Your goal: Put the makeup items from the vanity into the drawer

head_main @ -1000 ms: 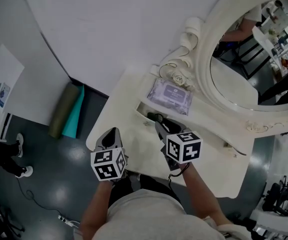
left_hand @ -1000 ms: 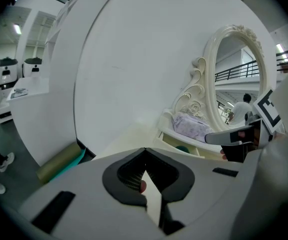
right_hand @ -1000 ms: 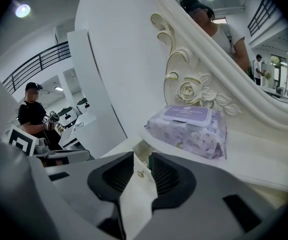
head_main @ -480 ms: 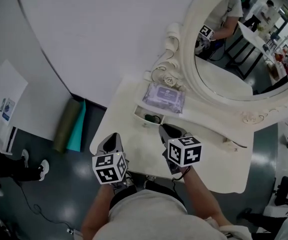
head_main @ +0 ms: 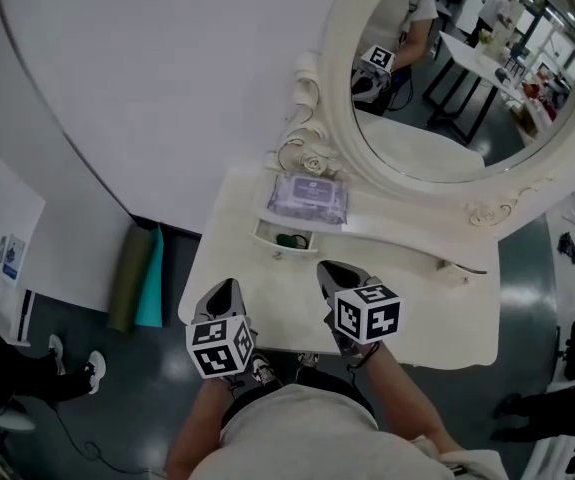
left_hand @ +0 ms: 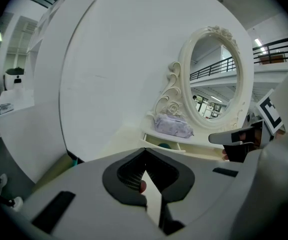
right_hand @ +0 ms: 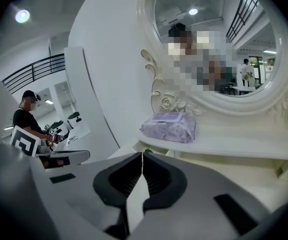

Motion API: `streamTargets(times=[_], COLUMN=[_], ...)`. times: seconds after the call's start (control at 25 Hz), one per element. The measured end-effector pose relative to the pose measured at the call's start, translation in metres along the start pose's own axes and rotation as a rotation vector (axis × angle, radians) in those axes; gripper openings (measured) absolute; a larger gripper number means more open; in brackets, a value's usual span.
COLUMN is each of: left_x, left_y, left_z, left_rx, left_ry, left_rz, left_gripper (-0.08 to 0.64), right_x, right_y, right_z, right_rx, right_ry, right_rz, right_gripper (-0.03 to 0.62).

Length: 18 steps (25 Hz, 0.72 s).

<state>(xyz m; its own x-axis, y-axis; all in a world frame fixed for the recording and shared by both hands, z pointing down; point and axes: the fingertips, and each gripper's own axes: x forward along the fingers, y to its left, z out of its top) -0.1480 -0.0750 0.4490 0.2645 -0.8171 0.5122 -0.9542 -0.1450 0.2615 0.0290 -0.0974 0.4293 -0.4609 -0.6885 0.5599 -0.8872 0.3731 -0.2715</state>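
Left claw [head_main: 224,293] closed; right claw [head_main: 337,273] just closed, empty; both over counter [head_main: 427,313] front edge, bare top ahead to open drawer [head_main: 265,234]

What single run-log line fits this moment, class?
left gripper: shut | right gripper: just closed, empty | drawer: open, dark item inside | wipes pack: above drawer

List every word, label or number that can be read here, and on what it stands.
No text can be read.
Label on the purple pack: too blurred.
Print on the white sheet at left: too small.
Marker cubes: square patterns only, no words.
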Motion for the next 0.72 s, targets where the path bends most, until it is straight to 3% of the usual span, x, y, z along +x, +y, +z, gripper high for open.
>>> streamTargets(times=[0.44,0.72], left_x=[-0.001,-0.009], left_y=[-0.008,-0.017], left_z=[0.006,-0.003], left_rx=[-0.008,-0.006], left_ry=[-0.021,-0.009], left_rz=[-0.103,-0.122], left_gripper=[0.005,0.005], right_x=[-0.037,-0.054], right_y=[-0.006,-0.009], right_z=[-0.010,-0.025], right_rx=[0.018,0.049], right_ry=[-0.086,-0.109], right_rz=[-0.155,-0.190], right_gripper=[0.017,0.017])
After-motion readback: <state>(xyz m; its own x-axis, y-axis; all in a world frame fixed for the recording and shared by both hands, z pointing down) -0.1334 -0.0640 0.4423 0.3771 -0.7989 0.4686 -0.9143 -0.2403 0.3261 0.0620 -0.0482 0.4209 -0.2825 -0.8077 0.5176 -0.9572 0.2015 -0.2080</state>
